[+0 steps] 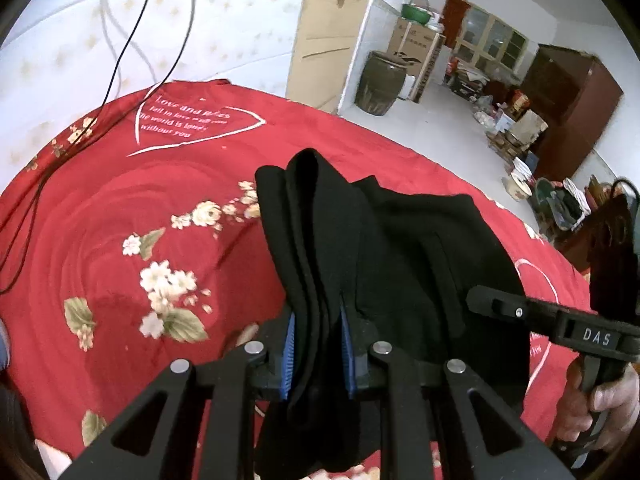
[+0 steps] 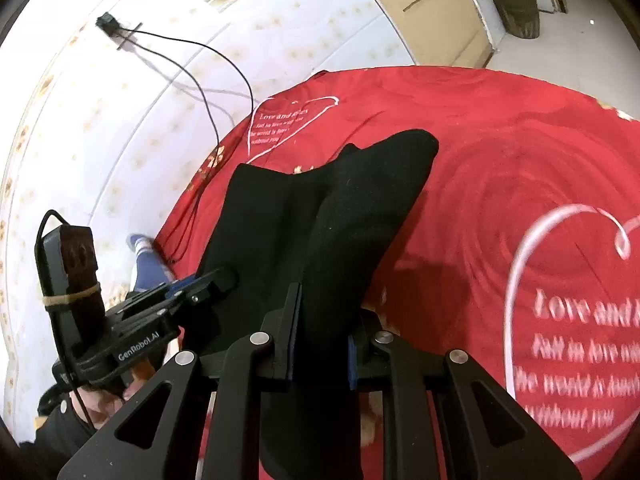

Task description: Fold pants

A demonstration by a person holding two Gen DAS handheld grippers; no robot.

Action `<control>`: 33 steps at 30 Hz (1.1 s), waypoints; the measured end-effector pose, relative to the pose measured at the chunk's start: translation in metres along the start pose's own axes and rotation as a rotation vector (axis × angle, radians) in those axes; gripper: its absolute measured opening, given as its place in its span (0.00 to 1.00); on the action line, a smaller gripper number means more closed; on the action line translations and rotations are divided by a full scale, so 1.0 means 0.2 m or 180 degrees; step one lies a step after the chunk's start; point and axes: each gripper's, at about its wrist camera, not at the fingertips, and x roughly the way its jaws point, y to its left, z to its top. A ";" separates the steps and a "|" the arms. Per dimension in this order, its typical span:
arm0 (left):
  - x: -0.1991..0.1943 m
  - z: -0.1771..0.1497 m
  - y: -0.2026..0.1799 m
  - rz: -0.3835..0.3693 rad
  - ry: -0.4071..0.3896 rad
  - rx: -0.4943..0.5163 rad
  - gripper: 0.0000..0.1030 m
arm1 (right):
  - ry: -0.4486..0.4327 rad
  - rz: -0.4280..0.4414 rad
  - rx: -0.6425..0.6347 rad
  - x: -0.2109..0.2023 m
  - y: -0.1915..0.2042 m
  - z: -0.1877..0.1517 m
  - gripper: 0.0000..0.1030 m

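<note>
Black pants (image 1: 400, 240) hang in folds above a red bedspread (image 1: 140, 208). My left gripper (image 1: 319, 350) is shut on a thick bunch of the black cloth, which runs between its blue pads. In the same view my right gripper (image 1: 480, 296) shows at the right edge, its tip against the pants, a hand around its grip. In the right wrist view my right gripper (image 2: 320, 340) is shut on another bunch of the pants (image 2: 320, 208), and the cloth stretches forward from it. My left gripper (image 2: 224, 278) appears at the left there, closed on the pants' edge.
The red bedspread (image 2: 500, 168) with white hearts and lettering covers the bed. Black cables (image 1: 132, 40) trail over a pale patterned wall onto the bed's far corner. Beyond the bed are a cardboard sheet (image 1: 320, 40), a dark jar (image 1: 380, 80), boxes and a brown cabinet (image 1: 572, 100).
</note>
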 end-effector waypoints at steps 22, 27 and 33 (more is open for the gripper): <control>0.02 -0.18 0.38 -0.0015 0.0313 -0.0558 0.22 | 0.0275 0.0120 0.0263 0.14 -0.06 -0.18 0.05; 0.01 -0.20 0.35 0.0026 0.0275 -0.0507 0.23 | 0.0213 0.0057 0.0155 0.12 -0.05 -0.19 0.40; 0.04 -0.21 0.40 -0.0049 0.0293 -0.0625 0.23 | 0.0371 0.0025 0.0324 0.19 -0.11 -0.23 0.28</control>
